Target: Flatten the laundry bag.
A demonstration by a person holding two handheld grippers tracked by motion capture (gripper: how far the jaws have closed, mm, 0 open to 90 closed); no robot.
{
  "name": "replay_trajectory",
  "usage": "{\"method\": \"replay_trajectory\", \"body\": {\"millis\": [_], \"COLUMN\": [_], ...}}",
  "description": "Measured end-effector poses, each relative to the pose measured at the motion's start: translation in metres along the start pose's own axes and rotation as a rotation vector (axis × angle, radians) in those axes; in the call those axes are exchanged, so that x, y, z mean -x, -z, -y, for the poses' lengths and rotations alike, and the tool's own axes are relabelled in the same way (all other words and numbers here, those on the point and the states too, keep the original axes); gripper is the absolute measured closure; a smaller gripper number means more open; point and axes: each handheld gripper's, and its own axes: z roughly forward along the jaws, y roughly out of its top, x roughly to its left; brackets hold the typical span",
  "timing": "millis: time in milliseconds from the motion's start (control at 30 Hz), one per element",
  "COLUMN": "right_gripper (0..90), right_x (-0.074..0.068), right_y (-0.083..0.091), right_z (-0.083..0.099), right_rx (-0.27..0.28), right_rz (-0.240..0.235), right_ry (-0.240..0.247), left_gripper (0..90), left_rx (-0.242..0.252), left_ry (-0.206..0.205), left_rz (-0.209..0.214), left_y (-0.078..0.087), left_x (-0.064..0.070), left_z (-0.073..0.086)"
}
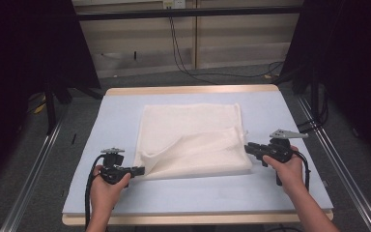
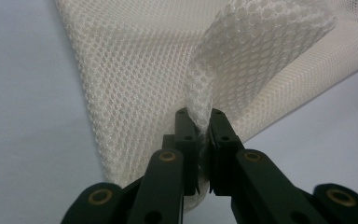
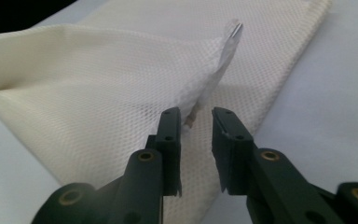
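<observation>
A cream mesh cloth (image 1: 191, 130) lies on the pale blue table top (image 1: 270, 193), with its near part folded up and over itself. At the cloth's near left corner, my left gripper (image 1: 140, 170) is shut on a raised fold of the mesh (image 2: 242, 42), which curls up from between the jaws (image 2: 199, 121). My right gripper (image 1: 248, 147) is at the cloth's near right corner. Its jaws stand apart (image 3: 196, 116), and a thin upright edge of cloth (image 3: 214, 70) leans on the left jaw without being pinched.
The table has a wooden rim (image 1: 193, 89) at its far edge. Black cables (image 1: 183, 58) run over the floor behind it, and metal rails (image 1: 34, 169) flank both sides. Bare blue surface surrounds the cloth.
</observation>
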Motion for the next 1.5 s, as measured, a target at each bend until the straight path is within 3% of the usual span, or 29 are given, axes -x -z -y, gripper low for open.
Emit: {"method": "replay_trajectory", "body": {"millis": [233, 300, 367, 433, 533, 733, 867, 1000, 1067, 1133, 1200, 1333, 1400, 1500], "right_gripper": [73.0, 76.6, 89.4, 90.0, 90.0, 90.0, 88.9, 84.1, 80.7, 71.8, 71.3, 59.4, 53.0, 52.0], "right_x": [-0.012, -0.013, -0.015, -0.015, -0.017, -0.020, -0.019, -0.013, -0.008, 0.000, 0.004, 0.002, -0.003, -0.006], "right_y": [0.003, 0.002, 0.003, 0.005, 0.007, 0.011, 0.013, 0.019, 0.022, 0.023, 0.022, 0.008, -0.002, -0.017], "right_z": [0.012, 0.017, 0.020, 0.021, 0.023, 0.029, 0.030, 0.023, 0.018, 0.013, 0.009, -0.005, -0.012, -0.018], "right_rx": [-0.053, -0.084, -0.088, -0.112, -0.153, -0.149, -0.128, -0.067, -0.054, -0.020, -0.017, 0.006, -0.019, -0.055], "right_rz": [-0.068, -0.064, -0.017, -0.024, -0.010, -0.019, -0.026, -0.042, -0.002, 0.011, 0.032, 0.014, 0.018, 0.059], "right_ry": [0.061, 0.081, 0.110, 0.118, 0.187, 0.237, 0.211, 0.114, 0.091, 0.039, 0.015, -0.036, -0.040, -0.075], "left_gripper": [84.9, 84.8, 84.9, 84.9, 85.0, 85.3, 85.3, 85.3, 85.3, 85.2, 85.3, 85.2, 85.2, 85.2], "left_rx": [0.000, -0.005, -0.002, -0.009, -0.018, -0.018, -0.020, -0.025, -0.022, -0.024, -0.029, -0.030, -0.031, -0.028], "left_ry": [-0.002, -0.001, 0.001, 0.002, 0.002, 0.012, 0.010, 0.009, 0.011, 0.009, -0.004, -0.010, -0.009, -0.012], "left_rz": [0.001, 0.005, 0.002, 0.005, 0.005, -0.007, -0.003, -0.010, -0.009, -0.009, -0.015, -0.022, -0.019, -0.021], "left_y": [0.002, 0.002, 0.002, 0.003, 0.005, 0.011, 0.012, 0.010, 0.010, 0.009, 0.009, 0.009, 0.009, 0.009], "left_x": [0.000, 0.000, 0.000, 0.000, -0.001, -0.005, -0.007, -0.006, -0.007, -0.007, -0.006, -0.005, -0.005, -0.005], "left_z": [0.002, 0.003, 0.003, 0.004, 0.006, 0.010, 0.013, 0.013, 0.013, 0.013, 0.012, 0.012, 0.012, 0.012]}}
